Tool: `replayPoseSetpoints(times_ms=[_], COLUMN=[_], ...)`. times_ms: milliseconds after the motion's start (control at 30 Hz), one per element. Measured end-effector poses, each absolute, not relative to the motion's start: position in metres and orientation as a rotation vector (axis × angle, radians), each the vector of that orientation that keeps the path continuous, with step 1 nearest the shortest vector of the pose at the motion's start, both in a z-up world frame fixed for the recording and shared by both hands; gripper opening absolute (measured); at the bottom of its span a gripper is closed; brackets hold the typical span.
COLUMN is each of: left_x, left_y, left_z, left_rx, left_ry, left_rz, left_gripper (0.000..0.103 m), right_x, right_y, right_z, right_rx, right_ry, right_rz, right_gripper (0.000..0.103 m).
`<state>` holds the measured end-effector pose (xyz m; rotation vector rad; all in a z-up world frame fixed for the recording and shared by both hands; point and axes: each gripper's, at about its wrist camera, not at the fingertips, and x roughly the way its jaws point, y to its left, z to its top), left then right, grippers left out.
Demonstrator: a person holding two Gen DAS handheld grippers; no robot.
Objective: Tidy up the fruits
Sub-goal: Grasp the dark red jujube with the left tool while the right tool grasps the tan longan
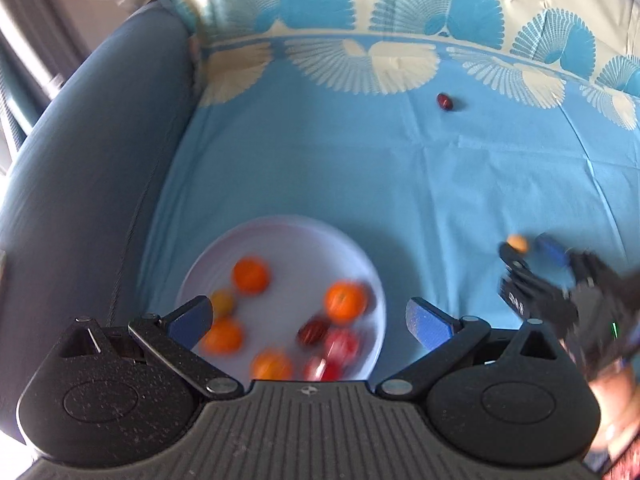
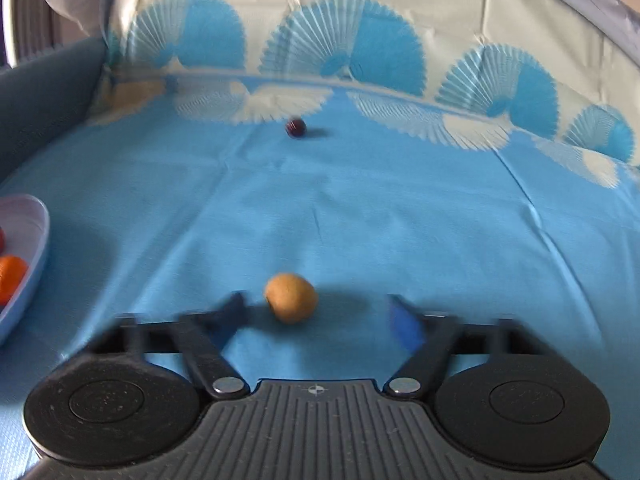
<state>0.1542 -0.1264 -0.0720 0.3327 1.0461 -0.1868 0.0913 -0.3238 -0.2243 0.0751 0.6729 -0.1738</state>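
Observation:
A white plate (image 1: 304, 240) on the blue cloth holds several orange and red fruits, such as an orange one (image 1: 345, 301). My left gripper (image 1: 310, 320) is open and empty just above the plate's near side. A tan oval fruit (image 2: 291, 297) lies on the cloth between the open fingers of my right gripper (image 2: 320, 316), nearer the left finger; contact is unclear through blur. It also shows in the left wrist view (image 1: 518, 243) beside the right gripper (image 1: 532, 246). A small dark red fruit (image 2: 296, 127) lies alone farther back, also in the left wrist view (image 1: 445, 101).
A blue tablecloth (image 2: 400, 220) with a fan pattern covers the surface and rises at the back. A grey-blue padded armrest (image 1: 80, 168) borders the left side. The plate's rim (image 2: 38, 240) shows at the left of the right wrist view.

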Motion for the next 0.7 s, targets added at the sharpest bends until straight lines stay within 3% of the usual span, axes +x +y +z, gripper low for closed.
replayPoseSetpoints(times_ms=[33, 367, 700], left_x=[0.166, 0.297, 0.386], left_y=[-0.138, -0.276, -0.342], left_z=[-0.076, -0.136, -0.206], left_rx=[0.336, 0.234, 0.265], left_ry=[1.029, 0.922, 1.014], left_rz=[-0.191, -0.357, -0.293], left_gripper=[0.103, 0.103, 0.103], right_x=[0.092, 0.102, 0.101], right_y=[-0.325, -0.448, -0.449], right_z=[-0.224, -0.230, -0.236], right_rx=[0.062, 0.259, 0.257], right_ry=[0.664, 0.638, 0.623], right_rz=[-0.178, -0.660, -0.678], right_gripper=[0.027, 0.026, 0.028])
